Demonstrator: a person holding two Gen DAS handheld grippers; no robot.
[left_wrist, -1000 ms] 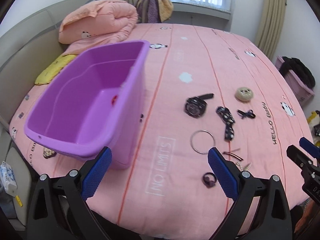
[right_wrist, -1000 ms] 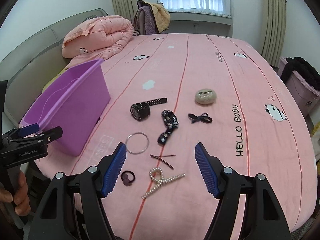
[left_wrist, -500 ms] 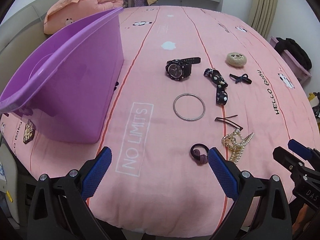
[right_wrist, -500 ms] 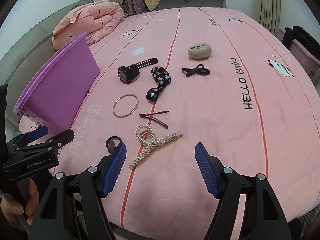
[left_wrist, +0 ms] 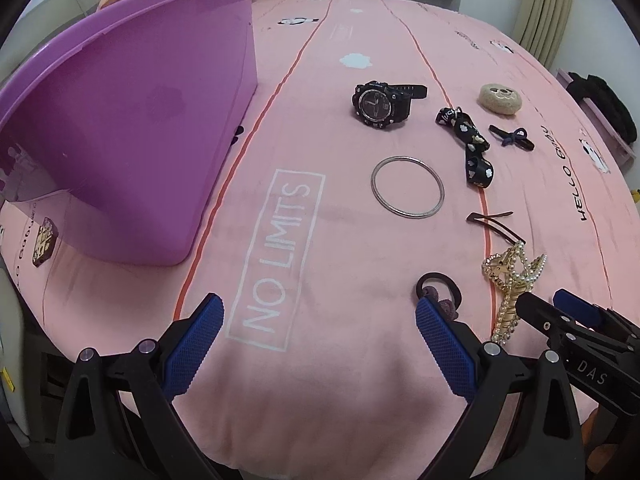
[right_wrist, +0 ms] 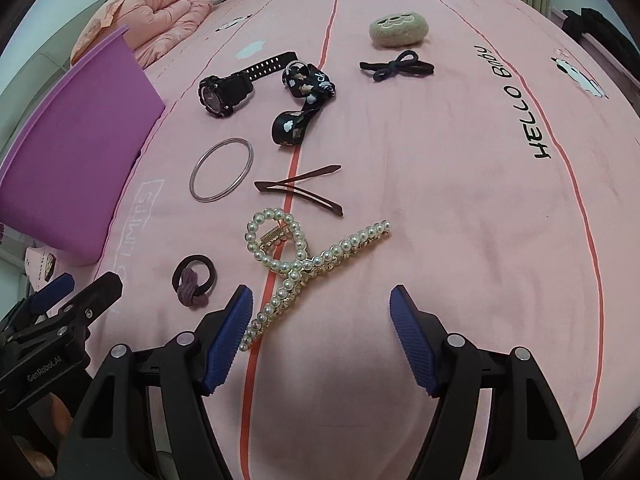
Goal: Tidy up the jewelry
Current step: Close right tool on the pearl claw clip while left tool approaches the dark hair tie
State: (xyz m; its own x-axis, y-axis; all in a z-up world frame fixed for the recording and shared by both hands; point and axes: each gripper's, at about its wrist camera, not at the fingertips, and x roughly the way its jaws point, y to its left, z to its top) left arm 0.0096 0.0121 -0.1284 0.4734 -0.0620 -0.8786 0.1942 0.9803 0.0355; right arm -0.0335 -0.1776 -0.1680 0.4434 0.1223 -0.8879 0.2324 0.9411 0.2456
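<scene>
Jewelry lies scattered on the pink bed cover (left_wrist: 328, 240). Near the front edge rests a pearl hair claw (right_wrist: 304, 256) (left_wrist: 516, 276), with a dark hair tie (right_wrist: 194, 276) (left_wrist: 438, 288) to its left. Behind them lie brown hair pins (right_wrist: 300, 190), a silver bangle (right_wrist: 222, 168) (left_wrist: 408, 192), a black watch (right_wrist: 228, 86) (left_wrist: 378, 102), a patterned black strap (right_wrist: 302, 100), a black bow (right_wrist: 396, 66) and a beige round piece (right_wrist: 398, 30). A purple bin (left_wrist: 132, 120) (right_wrist: 68, 148) stands at the left. My right gripper (right_wrist: 320, 300) is open just in front of the claw. My left gripper (left_wrist: 318, 314) is open, empty, beside the hair tie.
A folded peach quilt (right_wrist: 160, 28) lies at the far left of the bed. Dark clothes in a pink crate (left_wrist: 604, 104) sit off the bed's right side. The bed's front edge runs just below both grippers. A hand (right_wrist: 44, 420) holds the left gripper's handle.
Both grippers have sunk toward the bed and tilted further down, so the jewelry looks much closer. The purple bin's inside has dropped out of sight. Neither gripper's jaws have changed.
</scene>
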